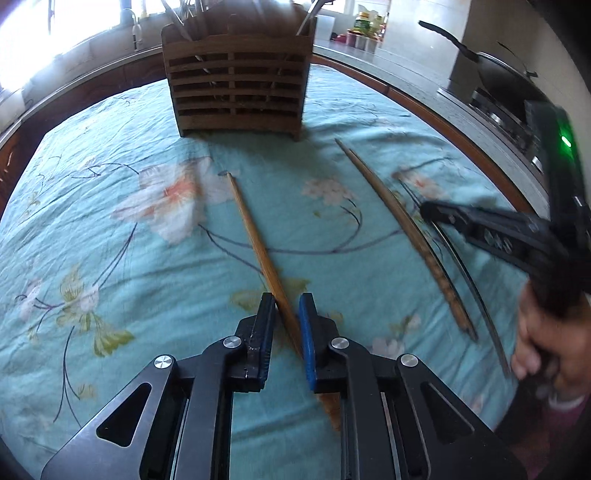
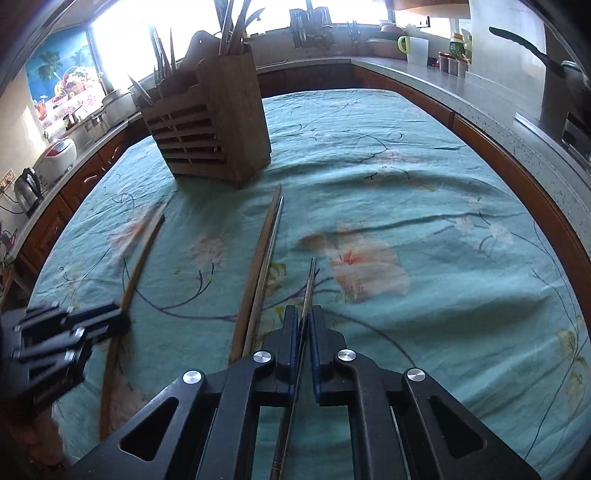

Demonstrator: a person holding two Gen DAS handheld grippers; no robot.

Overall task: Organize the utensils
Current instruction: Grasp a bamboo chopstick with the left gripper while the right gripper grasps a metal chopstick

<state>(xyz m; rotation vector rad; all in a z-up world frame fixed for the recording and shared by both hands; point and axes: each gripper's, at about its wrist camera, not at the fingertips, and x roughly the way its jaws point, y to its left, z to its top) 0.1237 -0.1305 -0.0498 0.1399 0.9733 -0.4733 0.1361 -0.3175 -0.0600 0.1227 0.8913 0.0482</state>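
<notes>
A wooden chopstick (image 1: pixel 258 243) is seen between the left gripper (image 1: pixel 287 306) fingers; jaws are narrow w/ a slight gap on the right pad side, so a firm clamp cannot be told. A metal chopstick (image 2: pixel 308 286) is pinched by the right gripper (image 2: pixel 304 314), jaws nearly together, tip pointing far. Both lie near on the floral teal cloth (image 2: pixel 424 192).

To the right in the left view, a second wooden chopstick (image 1: pixel 402 232) and a 2nd metal chopstick (image 1: pixel 472 291) are laid side by side, just beside each other.

At the far side a slatted wooden holder (image 1: pixel 236 88) is stood upright on the cloth. It is split into compartments; sticks and metal utensils (image 2: pixel 232 26) are held upright in them, exact count per compartment not clear.

Beyond, a counter (image 2: pixel 491 99) is seen w/ a pan (image 1: pixel 491 62) far right.
</notes>
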